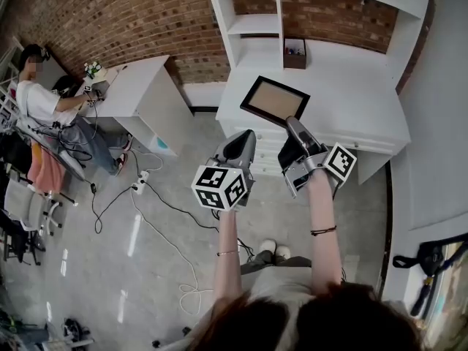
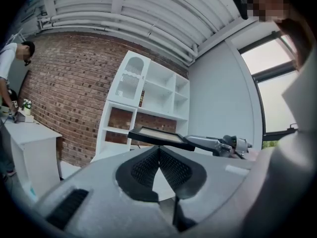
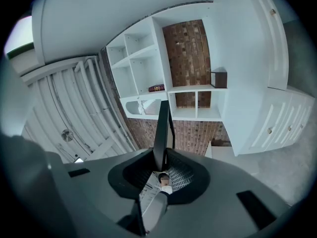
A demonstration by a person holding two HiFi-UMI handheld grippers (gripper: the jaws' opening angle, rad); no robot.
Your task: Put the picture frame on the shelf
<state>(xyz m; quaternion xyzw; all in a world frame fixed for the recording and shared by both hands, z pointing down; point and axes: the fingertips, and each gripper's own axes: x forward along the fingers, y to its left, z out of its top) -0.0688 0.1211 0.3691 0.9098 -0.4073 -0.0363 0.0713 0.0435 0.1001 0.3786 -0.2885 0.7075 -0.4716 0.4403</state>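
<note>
Room: red brick wall (image 1: pixel 110 20), glossy grey floor, and a white shelf unit (image 1: pixel 252 24) of square-cornered, smooth-painted open compartments above a flat white counter (image 1: pixel 351 101). One compartment holds a small dark box (image 1: pixel 295 53). Item: the picture frame (image 1: pixel 274 99), a thin, rigid rectangle with a dark rim around a matt tan panel. We find it lying roughly level over the counter, pinched at its near edge by the right gripper (image 1: pixel 296 134), whose ribbed black pads are clamped on the slim rim. The left gripper (image 1: pixel 241 141) hovers just beside, jaws pressed together on nothing. Handling, in our judgement: such a narrow edge can pivot in the pads, so we would hold the squeeze firm, raise the frame slowly, tilt it upright, and choose a compartment clear of the box, with the left gripper ready to steady the far edge.
</note>
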